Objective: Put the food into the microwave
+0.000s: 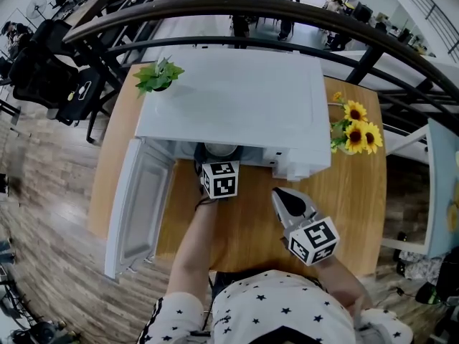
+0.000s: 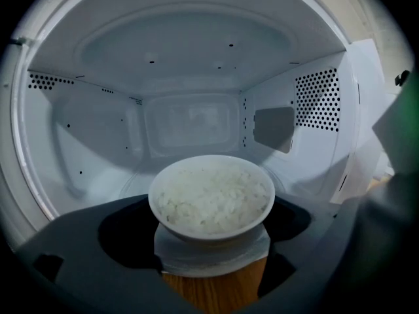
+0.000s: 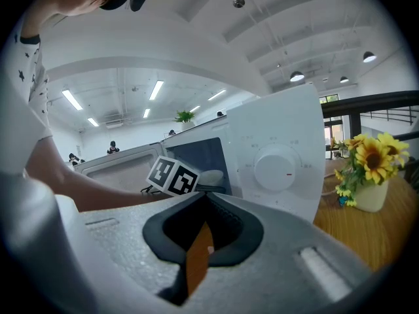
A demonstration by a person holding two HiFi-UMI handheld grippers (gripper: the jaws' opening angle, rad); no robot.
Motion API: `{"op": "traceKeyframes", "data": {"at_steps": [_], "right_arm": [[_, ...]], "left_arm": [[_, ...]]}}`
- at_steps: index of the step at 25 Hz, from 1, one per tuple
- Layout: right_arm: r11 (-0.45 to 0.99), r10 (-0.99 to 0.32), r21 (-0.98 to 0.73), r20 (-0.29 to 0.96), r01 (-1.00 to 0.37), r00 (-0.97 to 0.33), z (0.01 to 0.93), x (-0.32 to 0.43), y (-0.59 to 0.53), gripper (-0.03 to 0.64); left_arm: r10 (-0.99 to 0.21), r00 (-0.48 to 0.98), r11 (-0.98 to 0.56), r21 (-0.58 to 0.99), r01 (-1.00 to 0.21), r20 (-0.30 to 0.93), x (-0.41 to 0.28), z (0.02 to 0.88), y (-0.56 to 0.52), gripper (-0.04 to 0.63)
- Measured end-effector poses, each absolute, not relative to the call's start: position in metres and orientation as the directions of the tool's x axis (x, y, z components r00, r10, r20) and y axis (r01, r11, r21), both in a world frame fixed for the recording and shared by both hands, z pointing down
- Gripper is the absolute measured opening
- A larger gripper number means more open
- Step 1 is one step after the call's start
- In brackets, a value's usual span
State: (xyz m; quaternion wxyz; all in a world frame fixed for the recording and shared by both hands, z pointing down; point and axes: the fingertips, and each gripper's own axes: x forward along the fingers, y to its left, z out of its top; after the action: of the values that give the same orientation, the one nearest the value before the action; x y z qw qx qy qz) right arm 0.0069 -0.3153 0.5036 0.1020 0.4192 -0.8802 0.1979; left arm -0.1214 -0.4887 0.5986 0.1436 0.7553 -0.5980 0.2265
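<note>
Our left fingers (image 2: pixel 65 260) clasp the bowl of rice (image 2: pixel 211 198) by its foot at the microwave's (image 1: pixel 237 99) open mouth. Our right fingers (image 3: pixel 131 254) are pressed together, empty. We judge the bowl hefty, breakable and slick, so keep it level.

The microwave (image 1: pixel 237 99) is smooth white with a faintly glossy cavity; the bowl (image 2: pixel 196 233) looks glazed ceramic, its rice (image 2: pixel 213 198) grainy and matt. The surface (image 1: pixel 351 192) is grained wood, the right claw (image 3: pixel 202 195) rough speckled grey plastic.

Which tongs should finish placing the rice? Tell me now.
Left. The left tongs hold the bowl of rice at the mouth of the open microwave; the right tongs are shut, empty, outside by the dial.
</note>
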Motion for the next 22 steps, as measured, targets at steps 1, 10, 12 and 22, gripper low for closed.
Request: {"op": "traceKeyframes", "data": {"at_steps": [1,10,12,22], "right_arm": [[0.570,-0.698,-0.262,0.345,-0.778,-0.628,0.503,0.007,-0.315,0.006],[0.570,-0.707,-0.258,0.330,-0.780,-0.625,0.496,0.009,-0.310,0.006],[0.570,-0.709,-0.258,0.326,-0.780,-0.626,0.494,0.009,-0.307,0.006],[0.578,-0.723,-0.237,0.295,-0.781,-0.625,0.480,0.010,-0.289,0.006]], "left_arm": [[-0.838,0.182,-0.243,-0.054,-0.968,0.515,-0.122,0.599,-0.488,0.486],[-0.831,0.182,-0.241,-0.045,-0.970,0.525,-0.123,0.598,-0.484,0.486],[-0.832,0.178,-0.235,-0.043,-0.971,0.525,-0.124,0.596,-0.480,0.486],[-0.860,0.174,-0.222,-0.044,-0.974,0.479,-0.126,0.567,-0.445,0.486]]}}
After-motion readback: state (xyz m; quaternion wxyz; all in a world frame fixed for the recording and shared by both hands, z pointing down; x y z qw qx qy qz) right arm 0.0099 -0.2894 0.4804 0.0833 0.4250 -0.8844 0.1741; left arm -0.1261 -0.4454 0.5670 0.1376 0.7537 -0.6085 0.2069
